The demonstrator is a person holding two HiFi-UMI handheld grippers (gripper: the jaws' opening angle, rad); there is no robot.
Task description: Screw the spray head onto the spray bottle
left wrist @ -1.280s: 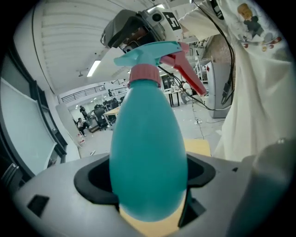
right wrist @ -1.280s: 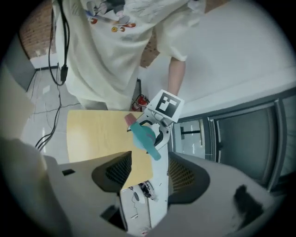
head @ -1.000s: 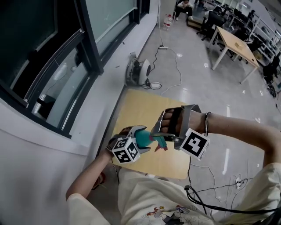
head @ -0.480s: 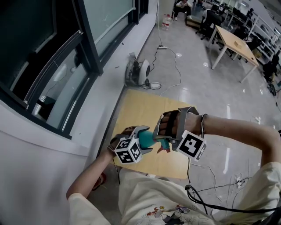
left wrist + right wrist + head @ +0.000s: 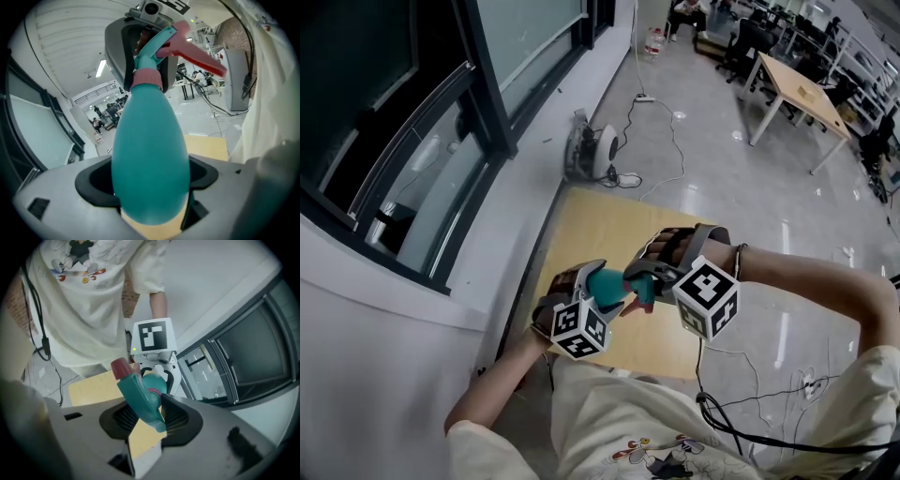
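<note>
The teal pear-shaped plastic spray bottle [image 5: 150, 140] sits clamped in your left tool [image 5: 150, 187], held above the pale wooden desk [image 5: 591, 225]. Your right tool [image 5: 149, 417], its jaws just closed in, pinches the teal pink-triggered spray head [image 5: 136, 390] at the neck. Keep both axes aligned while twisting.

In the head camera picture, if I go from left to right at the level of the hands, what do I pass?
Left gripper's black-and-white marker cube → teal pear-shaped plastic spray bottle → teal spray head with red trigger → right gripper's black-and-white marker cube → person's bare forearm.
</note>
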